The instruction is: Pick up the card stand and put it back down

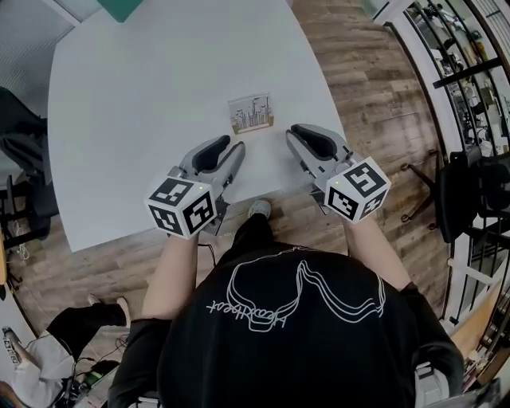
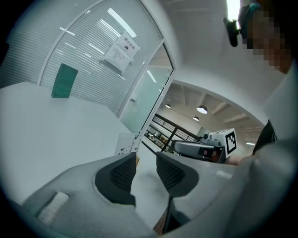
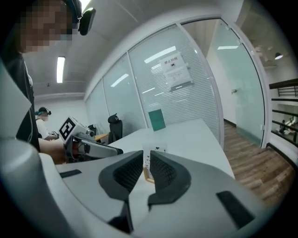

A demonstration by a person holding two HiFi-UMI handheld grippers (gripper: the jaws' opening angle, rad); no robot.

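The card stand (image 1: pixel 251 112) stands upright on the white counter (image 1: pixel 143 103), close to the near edge and well apart from the green sheet (image 1: pixel 119 8) at the far edge. It holds a small printed card with a pale wooden base under it.

Both tools hover low over the near edge of the counter, one on each side of the stand and a little short of it, and neither touches it. The left tool (image 1: pixel 231 150) points up and to the right towards the stand. Its jaws stand wide apart with nothing between the dark ribbed pads (image 2: pixel 122 173) but bare counter, and the stand shows beyond them, just left of the gap. The right tool (image 1: pixel 296 135) points up and to the left. Its jaws are drawn in to a narrow slit yet grip nothing, and the stand shows through the slit, farther along the counter.

Wooden floor (image 1: pixel 382 96) lies to the right of the counter, and a black office chair (image 3: pixel 113 124) stands beyond the far side — in front of a glass wall (image 3: pixel 186 88) with blinds.
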